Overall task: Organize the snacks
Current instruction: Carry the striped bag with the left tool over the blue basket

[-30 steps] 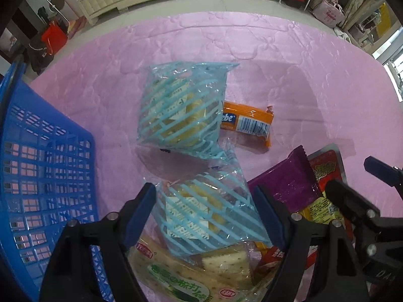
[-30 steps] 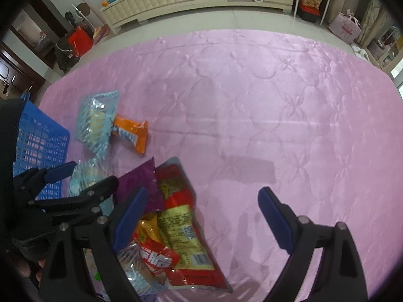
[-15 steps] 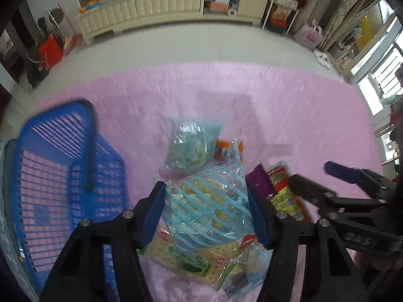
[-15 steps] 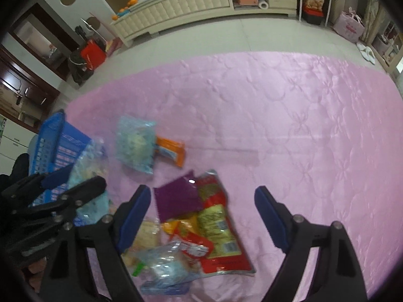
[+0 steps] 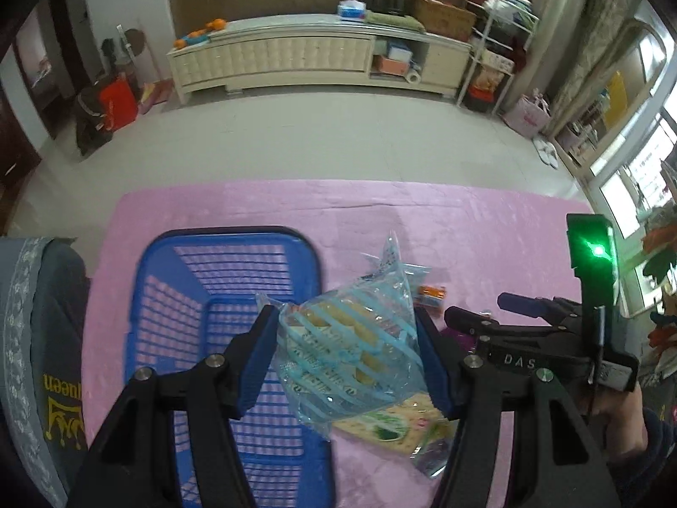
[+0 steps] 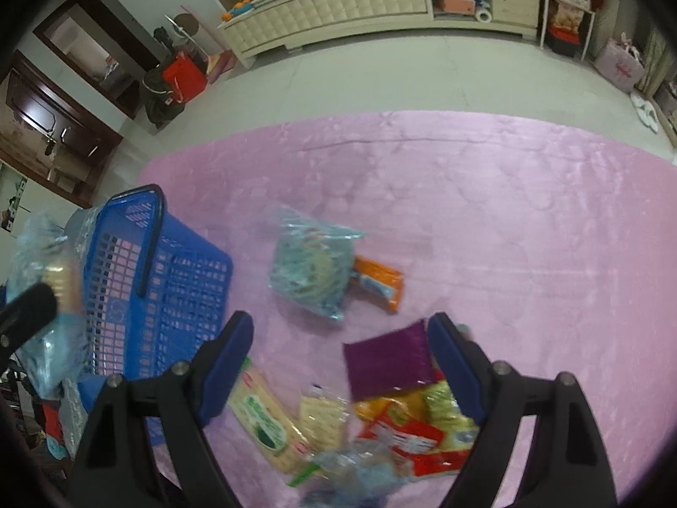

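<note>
My left gripper [image 5: 347, 360] is shut on a clear snack bag with light-blue stripes [image 5: 351, 360] and holds it in the air at the right rim of the blue basket [image 5: 190, 296]. The held bag also shows at the left edge of the right wrist view [image 6: 46, 296], beside the basket [image 6: 169, 288]. My right gripper [image 6: 338, 364] is open and empty above the snack pile: a purple packet [image 6: 389, 360], a red and yellow packet [image 6: 423, 432], a green-label cracker pack [image 6: 266, 423]. A second striped bag [image 6: 313, 271] and an orange packet [image 6: 378, 281] lie farther back.
A pink quilted cloth [image 6: 507, 220] covers the table. A grey garment [image 5: 38, 360] lies left of the basket. The right gripper's body [image 5: 529, 338] with a green light is to the right of the held bag. Floor and a long cabinet [image 5: 317, 55] lie beyond.
My left gripper has lifted the striped bag off the pile and carried it left toward the basket. My right gripper has risen and drawn back, still open.
</note>
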The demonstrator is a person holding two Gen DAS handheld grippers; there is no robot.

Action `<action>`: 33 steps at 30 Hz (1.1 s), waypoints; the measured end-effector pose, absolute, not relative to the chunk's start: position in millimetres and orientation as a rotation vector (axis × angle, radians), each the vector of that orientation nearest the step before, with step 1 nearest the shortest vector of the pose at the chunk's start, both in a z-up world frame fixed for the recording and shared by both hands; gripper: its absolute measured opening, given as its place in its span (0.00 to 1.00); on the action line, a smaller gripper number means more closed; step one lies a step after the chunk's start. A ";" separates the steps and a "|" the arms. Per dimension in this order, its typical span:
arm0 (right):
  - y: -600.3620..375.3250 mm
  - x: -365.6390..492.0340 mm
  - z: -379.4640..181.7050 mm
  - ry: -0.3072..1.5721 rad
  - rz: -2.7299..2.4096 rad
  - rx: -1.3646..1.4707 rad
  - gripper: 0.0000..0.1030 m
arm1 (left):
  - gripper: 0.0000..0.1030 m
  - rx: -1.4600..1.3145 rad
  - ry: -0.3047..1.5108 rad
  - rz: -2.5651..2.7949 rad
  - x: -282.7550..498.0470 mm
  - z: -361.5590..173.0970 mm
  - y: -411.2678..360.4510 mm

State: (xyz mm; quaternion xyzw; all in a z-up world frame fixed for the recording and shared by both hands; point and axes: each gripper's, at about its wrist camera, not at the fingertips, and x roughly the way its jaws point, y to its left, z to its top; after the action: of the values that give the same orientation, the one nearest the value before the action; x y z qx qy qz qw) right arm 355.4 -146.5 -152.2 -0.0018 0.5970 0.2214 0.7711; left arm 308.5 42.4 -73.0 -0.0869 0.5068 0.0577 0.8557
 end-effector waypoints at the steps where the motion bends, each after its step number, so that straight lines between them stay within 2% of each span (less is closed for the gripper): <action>1: -140.3 356.9 -154.8 1.301 0.479 -0.001 0.85 | 0.58 -0.195 1.064 0.132 305.7 -71.3 52.3; 7: -111.6 362.8 -172.9 1.319 0.454 -0.021 0.85 | 0.58 -0.240 1.085 0.212 295.2 -84.3 102.6; 15: -91.1 376.5 -195.7 1.345 0.441 -0.032 0.84 | 0.58 -0.304 1.204 0.238 302.0 -142.2 150.8; 19: -79.0 383.2 -204.2 1.348 0.430 -0.073 0.77 | 0.58 -0.291 1.219 0.232 307.1 -155.1 152.2; 23: -71.8 386.4 -218.4 1.358 0.396 -0.112 0.75 | 0.58 -0.279 1.221 0.209 312.7 -161.0 149.4; 25: -70.4 388.0 -223.4 1.361 0.392 -0.120 0.67 | 0.58 -0.276 1.227 0.203 315.6 -163.7 147.6; 33: -80.6 372.0 -212.6 1.321 0.431 -0.086 0.61 | 0.59 -0.234 1.237 0.183 313.7 -161.8 134.5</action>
State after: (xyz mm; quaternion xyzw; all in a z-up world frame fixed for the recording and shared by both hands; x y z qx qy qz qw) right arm 372.0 -80.6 -212.6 -0.0395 0.6083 0.1984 0.7675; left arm 313.7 134.5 -161.8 -0.1093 0.5777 0.0853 0.8044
